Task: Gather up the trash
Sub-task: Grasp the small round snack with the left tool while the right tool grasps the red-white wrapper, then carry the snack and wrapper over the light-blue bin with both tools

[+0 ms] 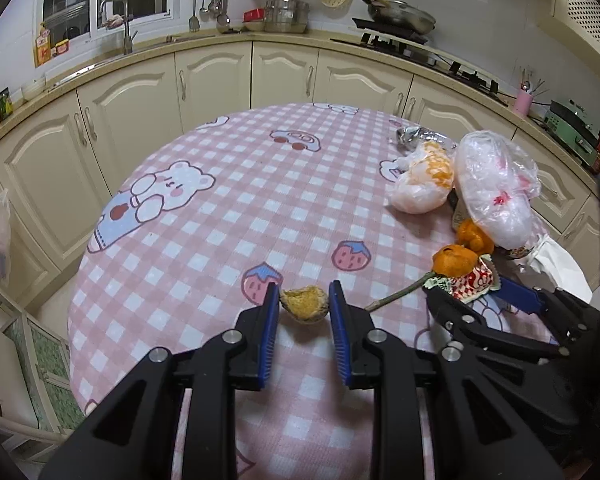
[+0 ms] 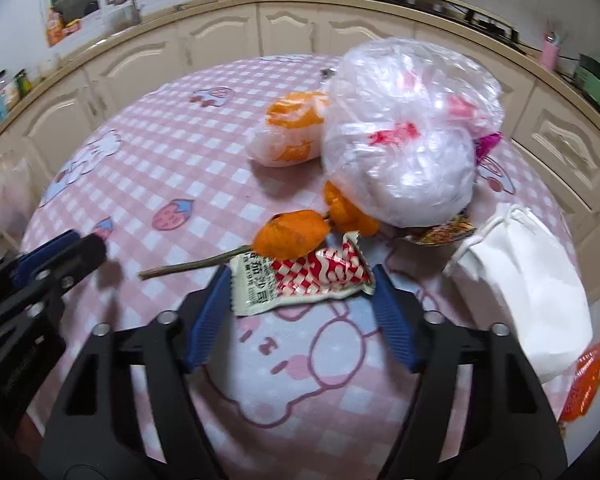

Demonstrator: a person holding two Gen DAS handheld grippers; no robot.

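My left gripper [image 1: 304, 300] is shut on a brown, hollow piece of shell [image 1: 305, 305], held just over the pink checked tablecloth [image 1: 236, 208]. In the right wrist view it shows at the left edge [image 2: 90, 242]. My right gripper [image 2: 300, 280] has its blue pads against both ends of a red-and-white sauce sachet [image 2: 300, 280], which looks slightly buckled. The same right gripper [image 1: 466, 286] and sachet [image 1: 474, 280] appear at the right of the left wrist view. An orange peel on a twig [image 2: 292, 236] lies just beyond the sachet, touching it.
Behind the sachet sit a second orange peel [image 2: 348, 212], a big clear plastic bag [image 2: 400, 140], an orange-and-white bag [image 2: 292, 132] and a colourful wrapper [image 2: 440, 232]. White crumpled paper [image 2: 528, 280] and an orange wrapper [image 2: 588, 380] lie right. Kitchen cabinets [image 1: 212, 76] ring the table.
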